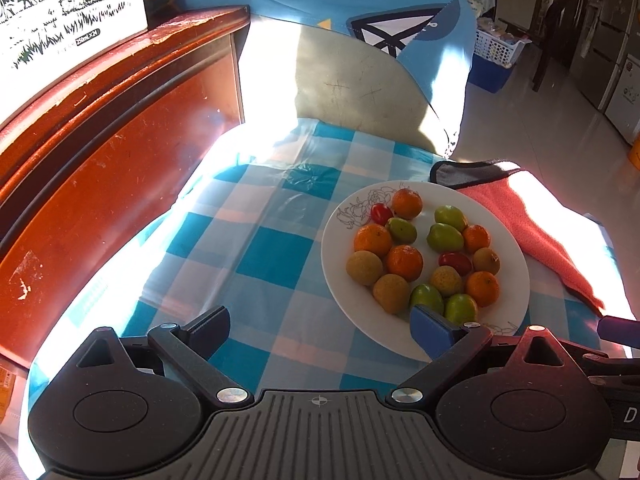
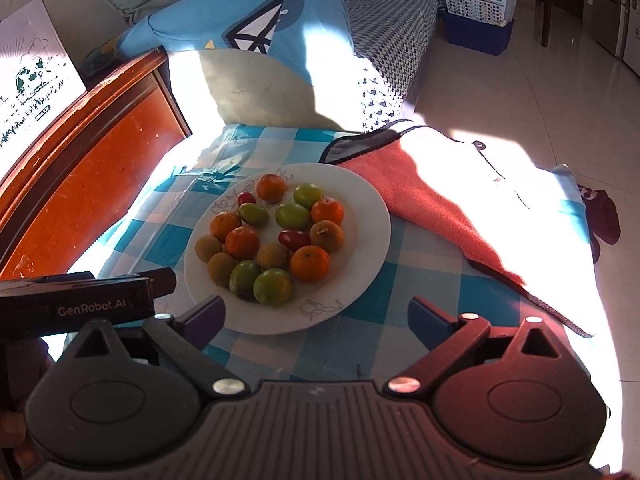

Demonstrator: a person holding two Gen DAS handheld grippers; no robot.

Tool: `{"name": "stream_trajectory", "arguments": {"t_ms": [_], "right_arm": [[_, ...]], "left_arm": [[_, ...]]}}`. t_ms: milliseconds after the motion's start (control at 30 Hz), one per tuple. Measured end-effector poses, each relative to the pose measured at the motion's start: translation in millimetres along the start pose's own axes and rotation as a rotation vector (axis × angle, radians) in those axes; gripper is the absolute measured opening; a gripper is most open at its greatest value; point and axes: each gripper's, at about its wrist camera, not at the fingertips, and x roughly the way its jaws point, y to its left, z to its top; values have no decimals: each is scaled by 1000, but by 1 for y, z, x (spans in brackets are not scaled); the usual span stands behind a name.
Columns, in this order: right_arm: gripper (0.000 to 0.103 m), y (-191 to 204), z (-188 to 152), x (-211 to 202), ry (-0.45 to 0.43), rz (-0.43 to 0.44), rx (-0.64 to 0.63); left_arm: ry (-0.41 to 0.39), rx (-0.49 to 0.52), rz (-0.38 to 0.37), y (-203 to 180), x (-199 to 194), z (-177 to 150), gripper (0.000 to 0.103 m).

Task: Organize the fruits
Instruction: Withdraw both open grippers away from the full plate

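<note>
Your left claw [image 1: 320,330] hangs wide open and empty over the blue checked cloth [image 1: 256,248], with the white plate [image 1: 516,264] ahead of it and off to its right, so that its right fingertip [image 1: 430,330] already overlaps the plate's near rim beside the nearest green fruit [image 1: 461,307]. Your right claw [image 2: 316,318] is likewise spread wide and holding nothing, and the plate [image 2: 372,216] sits straight ahead between its fingers, the near rim just beyond the left fingertip [image 2: 204,316]. All the fruit is mixed on that plate: oranges such as the front one [image 2: 309,263], green ones like the pair nearest the right claw [image 2: 273,286], dull brown round ones [image 2: 221,268], and two small red tomatoes [image 2: 294,239]. You should find each piece light and rounded, so likely to roll or squirt out of a shallow pinch; take it across its widest middle. The tomatoes look thin-skinned and glossy (probably the easiest to crush or lose), so close gently on those. The plate itself looks smooth-glazed and may slide on the cloth if nudged. To the right of both claws lies a coral towel [image 2: 432,208].
</note>
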Motion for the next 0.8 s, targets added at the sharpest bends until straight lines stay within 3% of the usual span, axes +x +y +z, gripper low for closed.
{"name": "stream_trajectory", "arguments": {"t_ms": [233,567,800], "right_arm": [[101,1,-5,-11,-27,-97,-121],[101,-7,-1,-1,19,-75,-18],[101,-2,3,11,27,-116,-22]], "left_arm": [[25,-29,15,6,-13,-12,98],[28,-28,20,6,-17,-13,98],[53,12,51,-3,-4,-14,98]]}}
